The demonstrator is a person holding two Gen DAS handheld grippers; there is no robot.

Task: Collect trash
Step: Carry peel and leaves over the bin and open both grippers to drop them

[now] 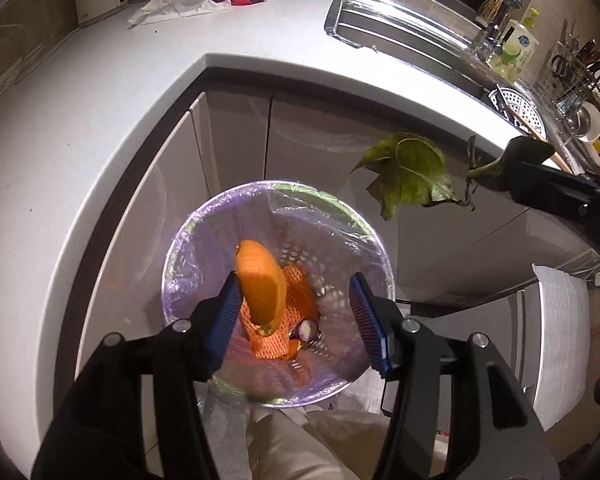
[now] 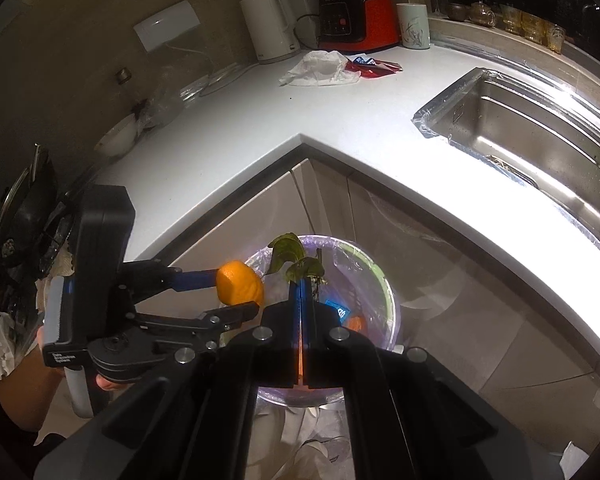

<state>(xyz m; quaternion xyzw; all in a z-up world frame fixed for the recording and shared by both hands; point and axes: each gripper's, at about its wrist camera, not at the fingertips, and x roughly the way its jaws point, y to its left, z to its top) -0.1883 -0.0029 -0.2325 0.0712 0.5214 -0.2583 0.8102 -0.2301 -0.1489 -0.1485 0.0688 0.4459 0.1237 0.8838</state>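
A round bin (image 1: 374, 248) lined with a clear purple bag stands on the floor below the counter corner; it also shows in the right wrist view (image 2: 384, 280). Orange net and scraps (image 1: 296, 284) lie inside it. My left gripper (image 1: 294, 304) is open above the bin. An orange peel (image 1: 260, 284) rests against its left finger, over the bin. In the right wrist view the peel (image 2: 239, 283) sits at the left gripper's tips (image 2: 236, 288). My right gripper (image 2: 301, 286) is shut on a green leafy stem (image 2: 296, 260), seen in the left view as a wilted leaf (image 1: 410, 172) right of the bin.
On the white counter (image 2: 340, 120) lie a crumpled plastic bag (image 2: 320, 66) and red wrappers (image 2: 374, 67), beside a kettle (image 2: 268, 28) and a red blender (image 2: 356, 16). A steel sink (image 2: 532, 128) is at the right. Cabinet doors (image 1: 240, 136) stand behind the bin.
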